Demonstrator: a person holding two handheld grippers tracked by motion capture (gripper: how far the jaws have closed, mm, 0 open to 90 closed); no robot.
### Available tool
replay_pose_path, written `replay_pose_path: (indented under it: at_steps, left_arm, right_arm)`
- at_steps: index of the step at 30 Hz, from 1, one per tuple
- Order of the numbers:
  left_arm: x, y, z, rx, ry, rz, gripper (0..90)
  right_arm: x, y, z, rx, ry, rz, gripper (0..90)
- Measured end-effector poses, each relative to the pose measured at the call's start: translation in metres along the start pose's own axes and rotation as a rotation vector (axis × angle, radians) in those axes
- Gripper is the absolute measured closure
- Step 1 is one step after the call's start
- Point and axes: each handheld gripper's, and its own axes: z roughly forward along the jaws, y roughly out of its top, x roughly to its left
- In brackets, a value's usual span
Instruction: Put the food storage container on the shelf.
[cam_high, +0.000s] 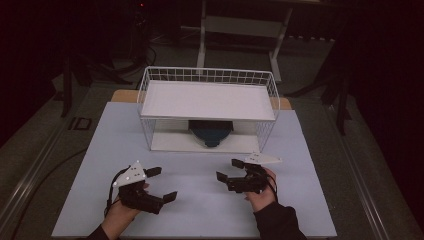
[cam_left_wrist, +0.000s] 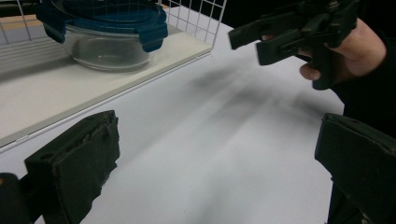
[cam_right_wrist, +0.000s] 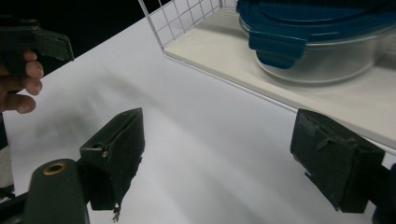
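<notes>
- Both your grippers hover empty over the counter (cam_high: 200, 210), fingers spread wide: left gripper (cam_high: 161, 184) at 7 o'clock, right gripper (cam_high: 229, 170) at 5 o'clock.
- The glass container (cam_high: 210, 134) with its blue clip lid (cam_left_wrist: 105, 16) sits at 12 o'clock on the lower shelf (cam_high: 172, 142) of the white wire rack (cam_high: 207, 76), under the upper shelf (cam_high: 210, 100).
- Come in low from both sides so the upper shelf doesn't catch your grippers.
- I'd grip the glass wall below the lid's clips, not the clips, then slide it out level.

a pale table (cam_high: 200, 200) carries a white wire rack (cam_high: 207, 107).
</notes>
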Motion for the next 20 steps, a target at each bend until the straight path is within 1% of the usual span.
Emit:
replay_pose_path:
  at_steps: [5, 10, 12, 14, 15, 18, 20]
  left_arm:
    - [0.0, 0.0, 0.0, 0.001, -0.002, 0.001, 0.2]
    - [0.0, 0.0, 0.0, 0.0, -0.001, 0.001, 0.2]
    - [0.0, 0.0, 0.0, 0.0, -0.003, 0.0, 0.2]
    - [0.0, 0.0, 0.0, 0.002, -0.001, 0.003, 0.2]
    - [0.0, 0.0, 0.0, 0.003, -0.001, 0.005, 0.2]
    - [-0.001, 0.0, 0.001, 0.003, -0.002, 0.008, 0.2]
    - [-0.001, 0.0, 0.001, 0.004, -0.004, 0.012, 0.2]
  right_arm:
    - [0.0, -0.011, -0.014, 0.003, -0.016, -0.014, 18.0]
    - [0.0, -0.022, -0.025, 0.013, -0.017, -0.017, 18.3]
    - [0.0, -0.027, -0.027, 0.023, -0.025, -0.031, 19.1]
    - [-0.001, -0.031, -0.029, 0.031, -0.022, -0.039, 19.6]
    - [-0.001, -0.033, -0.029, 0.034, -0.03, -0.045, 19.6]
    - [-0.002, -0.036, -0.028, 0.045, -0.025, -0.033, 19.4]
    - [-0.003, -0.036, -0.028, 0.048, -0.032, -0.041, 19.4]
